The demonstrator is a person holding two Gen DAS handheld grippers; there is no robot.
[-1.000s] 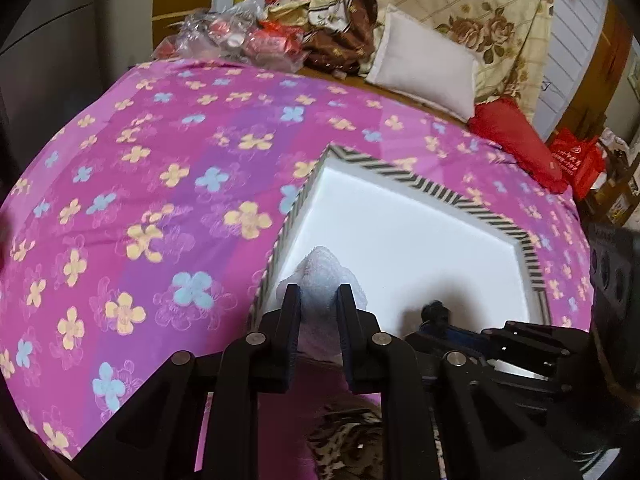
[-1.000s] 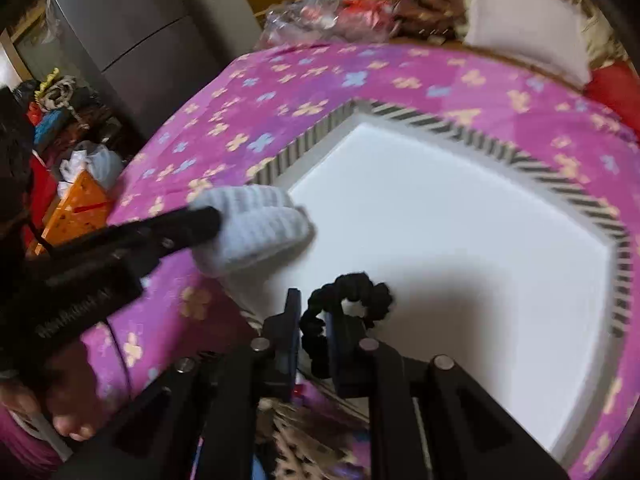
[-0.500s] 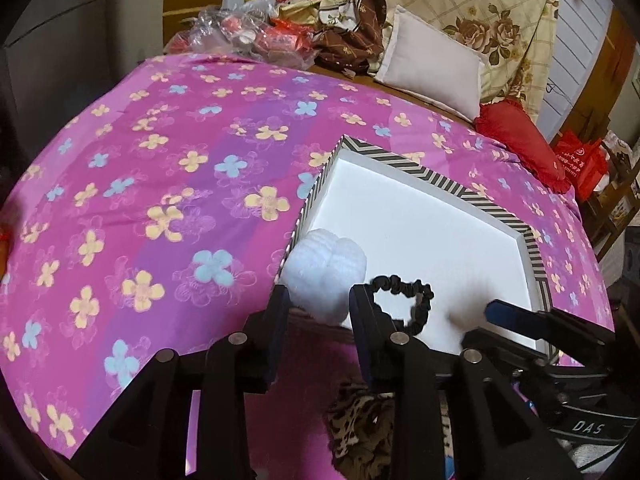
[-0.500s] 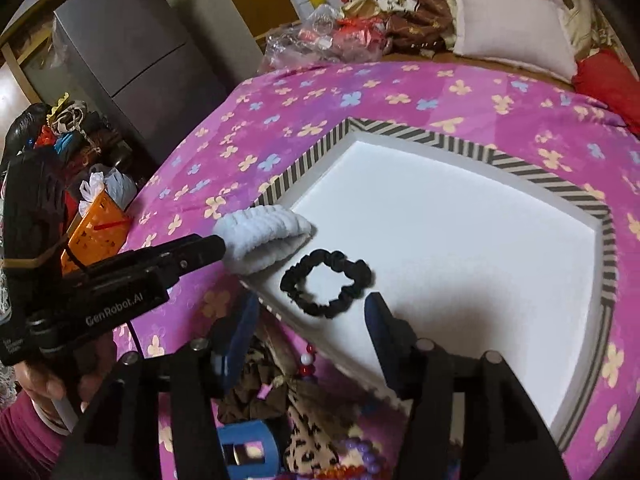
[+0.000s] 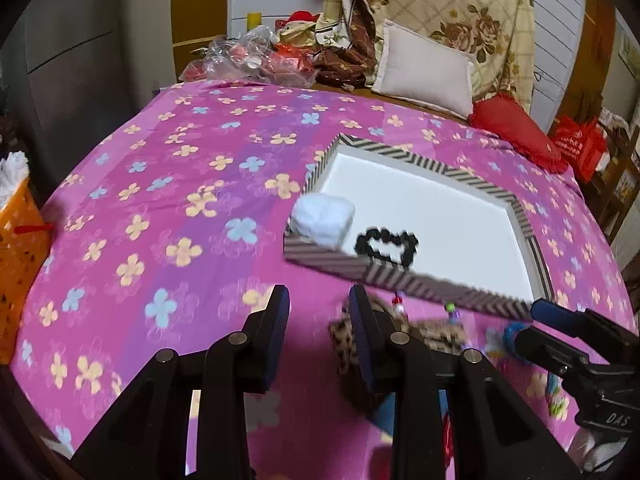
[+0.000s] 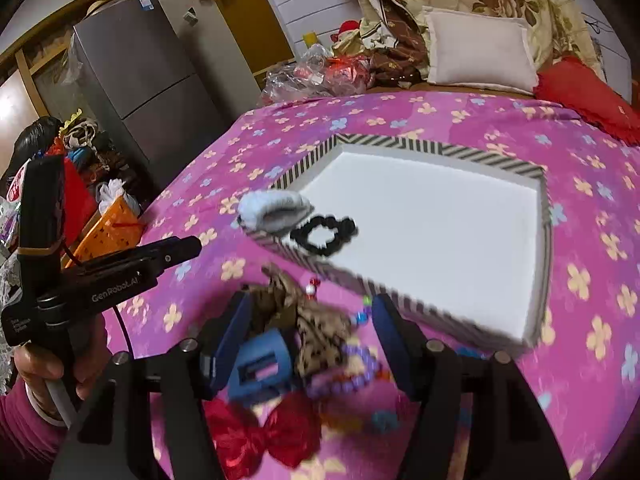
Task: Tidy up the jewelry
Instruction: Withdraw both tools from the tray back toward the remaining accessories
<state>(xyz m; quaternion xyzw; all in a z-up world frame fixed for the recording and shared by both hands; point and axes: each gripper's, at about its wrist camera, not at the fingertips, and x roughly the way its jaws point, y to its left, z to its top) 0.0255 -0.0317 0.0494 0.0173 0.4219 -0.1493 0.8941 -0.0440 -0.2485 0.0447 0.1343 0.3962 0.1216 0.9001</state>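
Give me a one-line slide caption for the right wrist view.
Right gripper opening above the accessory pile; white scrunchie and black scrunchie in striped tray.

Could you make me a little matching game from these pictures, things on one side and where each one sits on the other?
Things:
1. white fluffy scrunchie
2. black scrunchie
3. blue hair clip
4. red cushion

Places:
A. on the pink bedspread, in front of the tray, between the right tongs' fingers
B. flat on the tray's white floor
C. at the far end of the bed, beside the white pillow
D. on the near corner of the striped tray

Pairs: 1-D, 2-B, 3-A, 4-C
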